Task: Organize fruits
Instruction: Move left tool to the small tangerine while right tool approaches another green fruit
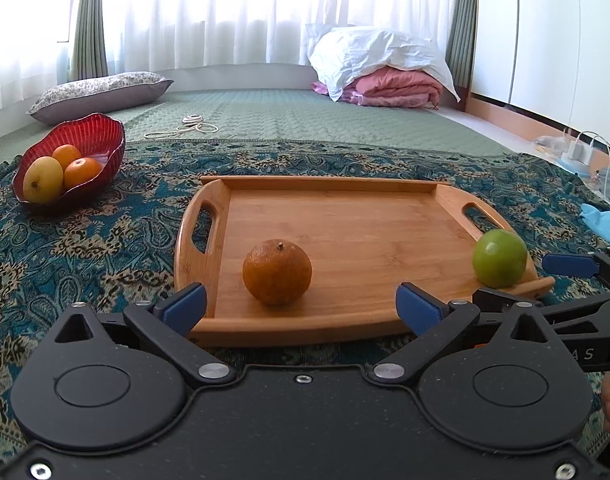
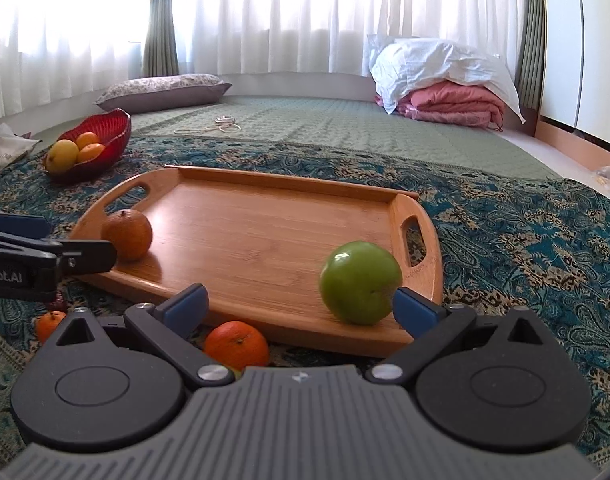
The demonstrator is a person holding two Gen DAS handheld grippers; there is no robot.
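A wooden tray (image 1: 345, 224) (image 2: 265, 216) lies on the patterned cloth. On it sit a dull orange (image 1: 277, 272) (image 2: 127, 234) near the front left and a green apple (image 1: 499, 258) (image 2: 360, 282) at the front right. My left gripper (image 1: 301, 304) is open, just short of the orange. My right gripper (image 2: 301, 304) is open and holds nothing; the apple touches or nearly touches its right fingertip (image 2: 415, 308). Two bright oranges (image 2: 237, 344) (image 2: 49, 324) lie on the cloth before the tray. A red bowl (image 1: 105, 136) (image 2: 117, 124) at far left holds two oranges and a yellow fruit.
A pillow (image 1: 101, 92) and a white cord (image 1: 185, 128) lie beyond the cloth on a green mat. Folded pink and white bedding (image 1: 385, 68) is at the back right. Chargers and cables (image 1: 577, 152) and a blue cloth (image 1: 605, 220) are at the right.
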